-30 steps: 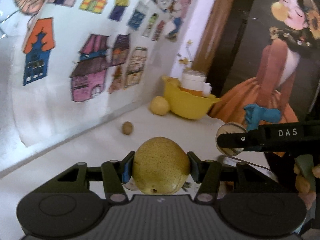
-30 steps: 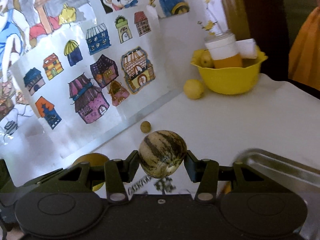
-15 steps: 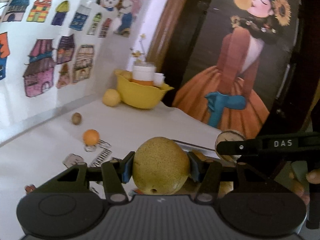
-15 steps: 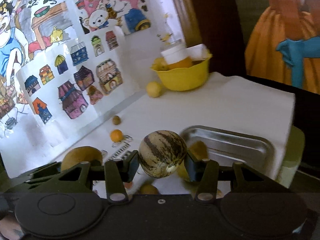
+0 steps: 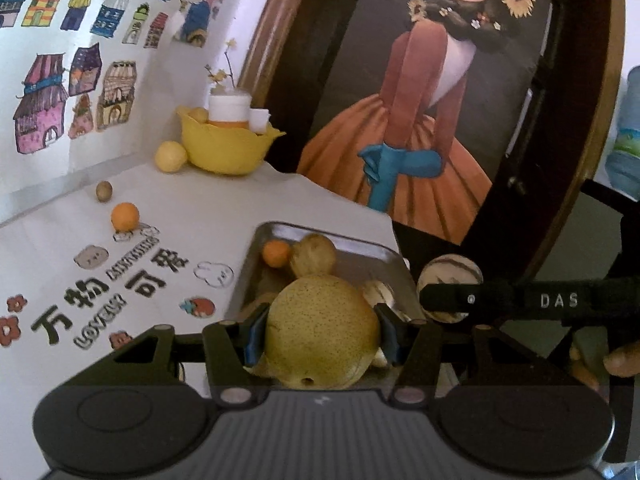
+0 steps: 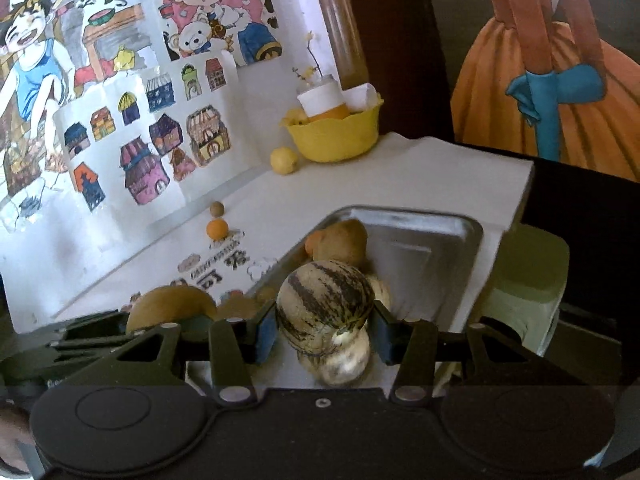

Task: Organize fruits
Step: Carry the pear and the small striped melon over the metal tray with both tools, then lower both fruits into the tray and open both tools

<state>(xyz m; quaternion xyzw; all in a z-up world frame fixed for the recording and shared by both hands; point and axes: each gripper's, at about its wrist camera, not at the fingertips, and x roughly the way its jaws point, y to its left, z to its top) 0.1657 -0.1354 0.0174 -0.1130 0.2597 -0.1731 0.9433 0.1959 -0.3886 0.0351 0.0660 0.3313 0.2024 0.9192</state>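
2 claws are hovering over the metal tray [image 5: 362,246]: left claw [image 5: 320,334] clutching a pear [image 5: 322,330], right claw [image 6: 324,330] gripping a striped melon [image 6: 324,306], tray lying directly beneath.

I am at a white table [image 5: 248,208] in what looks like a home, perhaps a child's corner. Coloured drawings of little houses [image 6: 160,140] and cartoon children [image 6: 216,12] cover the wall on my left. At the far end stands a yellow bowl [image 5: 224,148], and behind it a dark painting of a woman in an orange dress [image 5: 420,120].
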